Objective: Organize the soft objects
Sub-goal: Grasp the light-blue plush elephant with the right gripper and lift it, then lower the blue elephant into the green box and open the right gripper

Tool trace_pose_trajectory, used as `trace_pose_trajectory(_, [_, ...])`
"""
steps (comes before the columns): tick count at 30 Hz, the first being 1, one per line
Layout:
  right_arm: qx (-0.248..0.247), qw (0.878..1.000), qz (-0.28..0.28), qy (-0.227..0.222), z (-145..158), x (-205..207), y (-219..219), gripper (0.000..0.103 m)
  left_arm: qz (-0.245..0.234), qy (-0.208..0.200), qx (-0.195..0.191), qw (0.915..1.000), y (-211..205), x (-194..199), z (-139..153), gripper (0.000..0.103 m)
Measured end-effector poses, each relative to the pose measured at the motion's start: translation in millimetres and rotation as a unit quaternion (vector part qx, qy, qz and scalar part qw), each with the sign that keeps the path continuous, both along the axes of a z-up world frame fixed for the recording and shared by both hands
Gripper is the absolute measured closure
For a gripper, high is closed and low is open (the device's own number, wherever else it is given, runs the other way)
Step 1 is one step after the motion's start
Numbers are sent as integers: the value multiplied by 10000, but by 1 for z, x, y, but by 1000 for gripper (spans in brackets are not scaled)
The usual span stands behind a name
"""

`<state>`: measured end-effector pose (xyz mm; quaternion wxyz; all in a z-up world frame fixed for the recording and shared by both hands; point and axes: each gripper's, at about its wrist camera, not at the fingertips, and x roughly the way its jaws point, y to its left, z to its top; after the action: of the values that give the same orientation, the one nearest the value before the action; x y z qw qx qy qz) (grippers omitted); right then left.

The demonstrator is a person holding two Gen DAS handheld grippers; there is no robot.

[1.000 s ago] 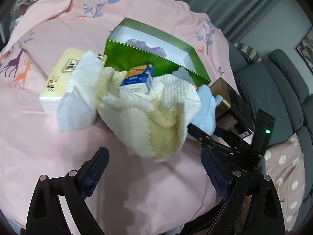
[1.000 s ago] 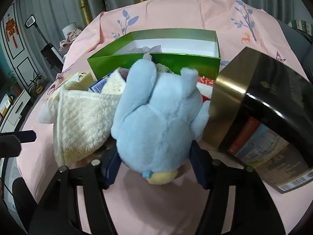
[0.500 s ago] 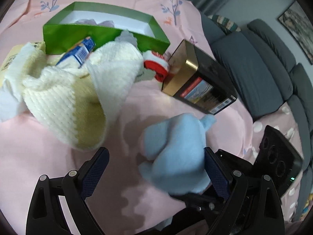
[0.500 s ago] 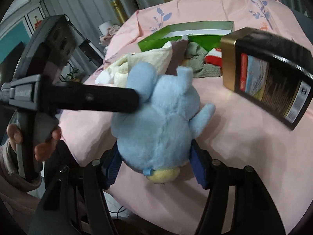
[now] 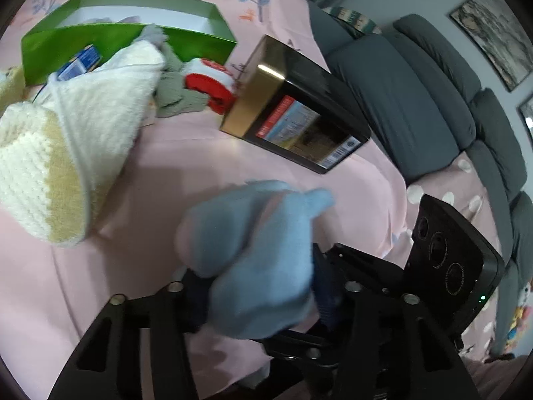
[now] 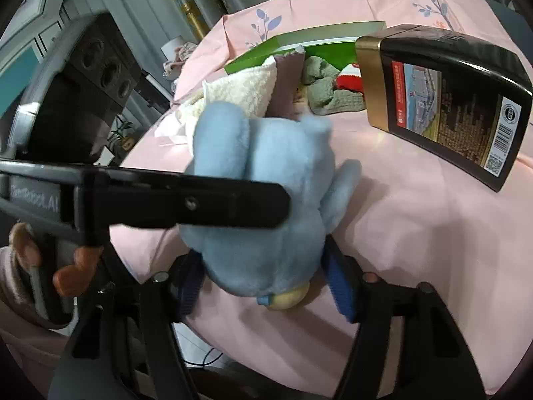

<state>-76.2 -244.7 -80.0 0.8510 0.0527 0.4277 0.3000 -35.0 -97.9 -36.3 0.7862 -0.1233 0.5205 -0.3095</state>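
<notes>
Claws both clamp the blue plush toy (image 5: 253, 260): left claw (image 5: 260, 296) and right claw (image 6: 263, 283) closing.

Blue toy (image 6: 266, 206) plush, fuzzy; tin (image 5: 293, 113) glossy; towel (image 5: 50, 153) knit.

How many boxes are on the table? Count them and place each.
2. The open green box is at the far side; the black and gold box lies on its side nearer. The cloth pile may hide others.
</notes>
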Motion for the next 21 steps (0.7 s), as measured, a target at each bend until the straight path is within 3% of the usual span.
trace_pose_trajectory(5, [59,9995,11,-303,15,0,5,42,70,-371,49,9993,6,-5,20,53])
trace_pose_trajectory(10, [80,9962,218,-839,49,17,22,42,285,-946,45,9951,24,2,56,53])
trace_pose_trajectory(18, [-5,9854,140,-1697,112,87,54,42,685,-1620,9,9844,50,66,117,53])
trace_pose_trajectory(21, [46,9836,22,-1800,127,117,62,42,795,-1740,54,9815,58,98,135,53])
